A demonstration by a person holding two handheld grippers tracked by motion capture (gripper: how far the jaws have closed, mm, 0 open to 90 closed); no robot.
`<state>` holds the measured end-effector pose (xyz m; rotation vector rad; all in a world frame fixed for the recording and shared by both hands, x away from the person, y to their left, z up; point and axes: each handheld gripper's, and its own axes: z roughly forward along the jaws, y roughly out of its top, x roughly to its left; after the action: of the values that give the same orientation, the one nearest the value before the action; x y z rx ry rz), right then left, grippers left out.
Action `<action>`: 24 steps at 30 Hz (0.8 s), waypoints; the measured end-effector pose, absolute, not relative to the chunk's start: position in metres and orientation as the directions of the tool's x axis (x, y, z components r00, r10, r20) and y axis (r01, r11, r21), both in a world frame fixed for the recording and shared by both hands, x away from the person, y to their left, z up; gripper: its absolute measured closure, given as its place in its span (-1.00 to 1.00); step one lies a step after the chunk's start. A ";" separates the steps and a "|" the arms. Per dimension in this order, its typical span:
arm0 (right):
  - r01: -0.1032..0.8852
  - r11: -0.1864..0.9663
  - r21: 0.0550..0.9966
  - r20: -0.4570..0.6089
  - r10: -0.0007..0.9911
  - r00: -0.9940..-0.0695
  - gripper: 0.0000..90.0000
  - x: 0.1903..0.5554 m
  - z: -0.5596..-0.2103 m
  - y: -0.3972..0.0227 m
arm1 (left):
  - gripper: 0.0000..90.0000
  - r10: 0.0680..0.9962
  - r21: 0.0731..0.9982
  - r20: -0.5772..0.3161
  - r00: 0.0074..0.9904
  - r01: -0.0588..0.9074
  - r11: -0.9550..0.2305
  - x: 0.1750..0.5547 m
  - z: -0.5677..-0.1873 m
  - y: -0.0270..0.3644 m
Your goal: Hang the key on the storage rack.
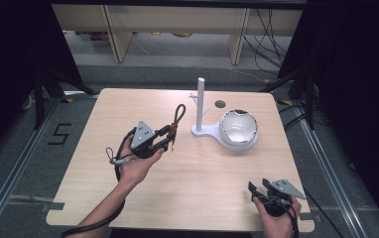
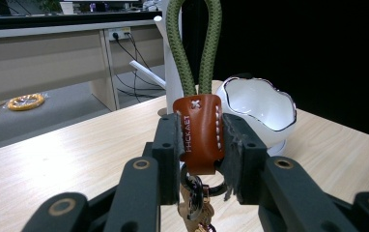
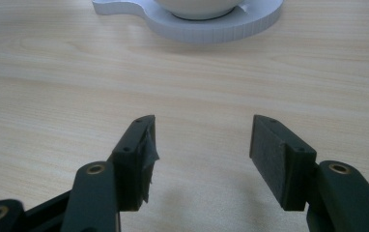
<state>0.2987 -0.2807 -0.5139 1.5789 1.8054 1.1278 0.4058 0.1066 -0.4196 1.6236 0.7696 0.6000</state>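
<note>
Left gripper (image 1: 170, 140): sits left of centre in the high view, raised off the table in the person's left hand (image 1: 137, 166); its jaws are clamped on the brown leather tab of a keychain.
Keychain with olive-green braided cord loop, brown stitched leather tab and metal rings (image 2: 198, 130): in the left gripper view the tab stands upright at the middle of the frame, pinched from both sides by the black pads (image 2: 169, 145); the green loop rises to the top edge, and the metal rings and a brass-coloured key hang below the tab at the bottom centre. In the high view the loop (image 1: 178, 115) points up and to the right from the jaw tips.
Right gripper (image 1: 257, 189): lower right of the high view, held low near the front edge of the table in the person's right hand (image 1: 277, 220); in the right gripper view its two jaws stand well apart with only bare wood between them.
White stand with tall upright post and flat base (image 1: 200, 106): centre of the high view, just right of the keychain loop, not touching it.
White bowl with wavy dark-edged rim (image 1: 238, 128): rests on the right part of the stand's base; in the left gripper view it appears right of the keychain (image 2: 260, 108).
Light wooden table (image 1: 192, 188): spans the middle of the high view.
</note>
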 end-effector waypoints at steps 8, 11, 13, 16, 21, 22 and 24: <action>0.558 0.001 0.830 0.145 0.965 -0.217 -0.04 0.299 -0.514 -0.281 | 0.53 0.757 0.981 -0.025 0.652 0.162 -0.107 0.409 -0.419 0.104; 0.554 0.001 0.832 0.145 0.965 -0.219 -0.04 0.299 -0.514 -0.281 | 0.53 0.756 0.981 -0.025 0.654 0.162 -0.108 0.410 -0.419 0.103; 0.562 -0.007 0.827 0.154 0.965 -0.214 -0.04 0.299 -0.514 -0.280 | 0.53 0.756 0.981 -0.026 0.654 0.162 -0.107 0.411 -0.419 0.102; 0.556 0.003 0.831 0.143 0.965 -0.219 -0.04 0.299 -0.514 -0.281 | 0.53 0.756 0.980 -0.026 0.654 0.165 -0.109 0.413 -0.419 0.101; 0.553 0.004 0.833 0.140 0.966 -0.218 -0.03 0.299 -0.514 -0.281 | 0.53 0.757 0.979 -0.027 0.653 0.170 -0.111 0.415 -0.420 0.100; 0.555 0.004 0.832 0.143 0.965 -0.220 -0.04 0.299 -0.514 -0.281 | 0.53 0.758 0.979 -0.026 0.652 0.170 -0.113 0.417 -0.420 0.100; 0.560 0.000 0.829 0.147 0.965 -0.217 -0.03 0.299 -0.514 -0.281 | 0.53 0.758 0.979 -0.026 0.651 0.170 -0.112 0.418 -0.421 0.099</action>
<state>0.2989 -0.2807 -0.5139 1.5694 1.8077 1.1218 0.4177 0.0994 -0.4205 1.6391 0.7742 0.5949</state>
